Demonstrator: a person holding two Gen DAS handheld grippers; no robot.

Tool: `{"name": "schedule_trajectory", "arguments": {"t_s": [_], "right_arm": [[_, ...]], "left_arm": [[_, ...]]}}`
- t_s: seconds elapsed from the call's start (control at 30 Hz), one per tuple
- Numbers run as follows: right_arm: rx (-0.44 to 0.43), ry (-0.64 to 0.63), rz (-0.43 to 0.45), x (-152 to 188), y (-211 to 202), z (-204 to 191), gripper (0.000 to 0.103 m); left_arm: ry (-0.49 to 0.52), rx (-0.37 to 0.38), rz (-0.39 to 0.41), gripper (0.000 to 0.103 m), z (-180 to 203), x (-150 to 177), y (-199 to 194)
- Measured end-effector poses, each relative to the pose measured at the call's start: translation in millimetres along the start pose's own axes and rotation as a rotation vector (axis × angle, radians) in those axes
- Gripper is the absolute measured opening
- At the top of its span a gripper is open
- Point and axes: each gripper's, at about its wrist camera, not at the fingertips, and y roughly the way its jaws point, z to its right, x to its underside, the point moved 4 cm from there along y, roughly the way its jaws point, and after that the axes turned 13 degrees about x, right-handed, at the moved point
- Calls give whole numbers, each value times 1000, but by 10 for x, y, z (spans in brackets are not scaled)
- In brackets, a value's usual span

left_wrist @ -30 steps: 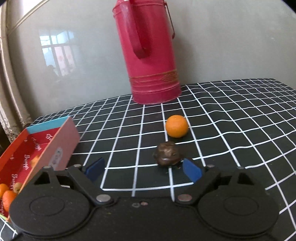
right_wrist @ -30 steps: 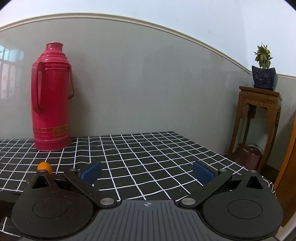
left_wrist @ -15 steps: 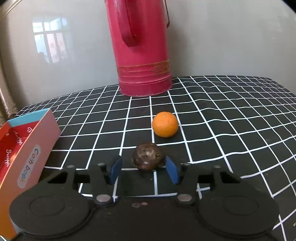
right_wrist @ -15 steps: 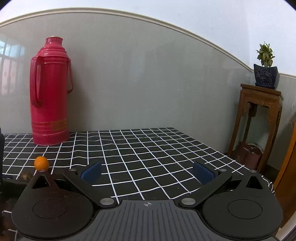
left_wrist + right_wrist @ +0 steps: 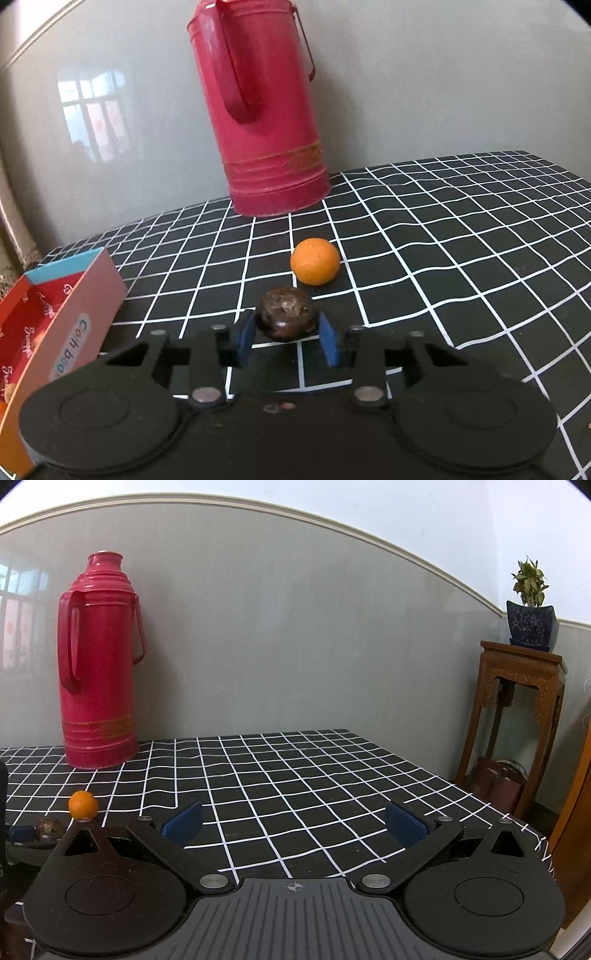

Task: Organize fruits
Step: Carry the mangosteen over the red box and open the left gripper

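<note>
Thermos (image 5: 258, 110), red, stands behind tangerine (image 5: 314, 261) on checkered counter (image 5: 443, 229); box (image 5: 74, 325) at left. Left hand-held gripper (image 5: 287, 338), jaws just closing, pinches dark, wrinkled, glossy fruit (image 5: 286, 318). Right hand-held gripper (image 5: 293, 821) spread wide, empty.

My left claw (image 5: 286, 338) points down toward the worktop (image 5: 443, 258), jaws having just been closing; both blue pads (image 5: 245, 339) now press the flanks of the dark brown fruit (image 5: 286, 317), which sits between them. My right claw (image 5: 293, 821) is held nearly level above the worktop, to the right of that fruit, jaws spread wide with nothing between them.
</note>
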Motion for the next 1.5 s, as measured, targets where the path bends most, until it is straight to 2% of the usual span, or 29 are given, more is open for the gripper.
{"name": "schedule_trajectory", "arguments": {"t_s": [0.13, 0.27, 0.57, 0.9, 1.1, 1.3, 1.5], "right_arm": [[-7, 0, 2, -2, -6, -1, 103], [-15, 6, 3, -12, -15, -3, 103], [-104, 52, -18, -64, -104, -148, 103], [-253, 52, -18, -81, -347, -616, 103], [-324, 21, -14, -48, -508, -962, 103], [-372, -16, -13, 8, -645, -1271, 103], [-396, -49, -18, 70, -676, -1503, 103]], "left_arm": [[-7, 9, 0, 28, -9, 2, -17], [-60, 16, -19, 28, -134, 10, -26], [-113, -101, 37, 28, -626, -8, -321], [-178, -252, 67, 28, -1282, 66, -731], [-257, -330, 24, 28, -1754, 204, -884], [-364, -341, -31, 28, -2142, 324, -932], [-382, -361, -38, 31, -2292, 377, -1010]]}}
